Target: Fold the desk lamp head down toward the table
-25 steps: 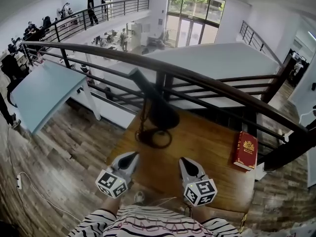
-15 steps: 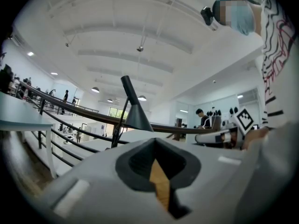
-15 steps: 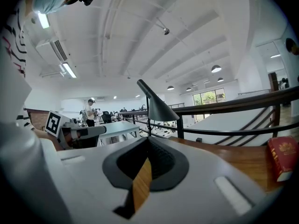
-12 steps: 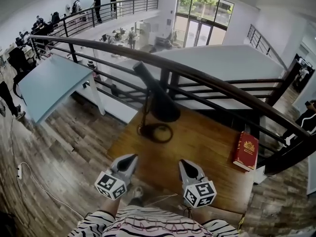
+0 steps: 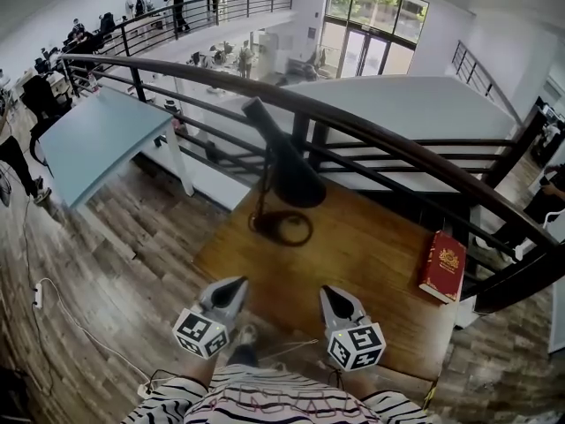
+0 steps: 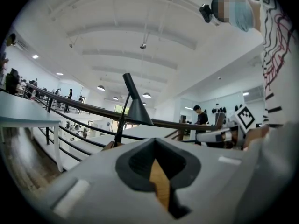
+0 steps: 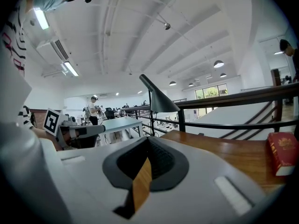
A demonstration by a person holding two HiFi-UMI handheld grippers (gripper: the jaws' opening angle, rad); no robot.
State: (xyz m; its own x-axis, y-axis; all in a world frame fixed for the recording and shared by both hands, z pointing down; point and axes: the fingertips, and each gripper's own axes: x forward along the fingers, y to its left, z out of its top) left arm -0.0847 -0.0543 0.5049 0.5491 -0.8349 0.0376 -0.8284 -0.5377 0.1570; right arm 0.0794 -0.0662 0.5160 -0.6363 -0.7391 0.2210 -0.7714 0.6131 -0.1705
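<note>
A black desk lamp stands at the far left corner of the wooden table (image 5: 371, 254). Its ring base (image 5: 281, 228) rests on the wood and its cone head (image 5: 296, 179) is raised, slanting up to the left. My left gripper (image 5: 231, 288) and right gripper (image 5: 331, 294) hover side by side over the table's near edge, well short of the lamp, both shut and holding nothing. In the left gripper view the lamp (image 6: 135, 106) rises beyond the shut jaws (image 6: 156, 146). In the right gripper view the lamp (image 7: 161, 104) stands ahead, beyond the shut jaws (image 7: 148, 143).
A red book (image 5: 441, 266) lies at the table's right edge, also in the right gripper view (image 7: 281, 153). A dark curved railing (image 5: 397, 148) runs right behind the lamp. A light blue table (image 5: 97, 140) stands to the left on the plank floor.
Both grippers have drawn back a little from the lamp toward the near edge, still shut. The lamp keeps the same pose.
</note>
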